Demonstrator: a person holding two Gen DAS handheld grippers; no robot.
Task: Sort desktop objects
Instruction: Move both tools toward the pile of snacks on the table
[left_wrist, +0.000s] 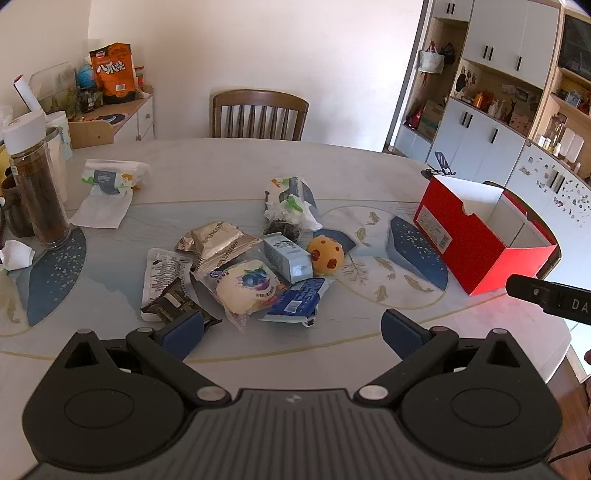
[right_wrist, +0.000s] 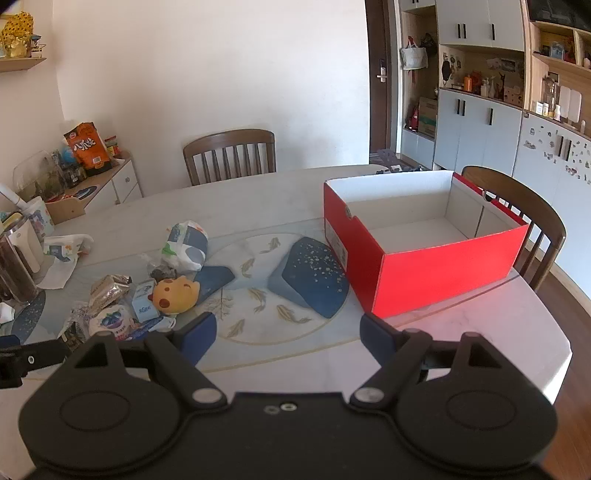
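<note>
Both your grippers spread wide, holding nothing.

Your left gripper (left_wrist: 291, 328) hangs over the near edge of the snack pile (left_wrist: 236, 269), its fingers (left_wrist: 183, 330) released and gripping nothing. Your right gripper (right_wrist: 288, 334) is equally wide over the bare table (right_wrist: 480, 332), touching nothing, with the red box (right_wrist: 424, 251) just ahead, well apart from the pile.
</note>
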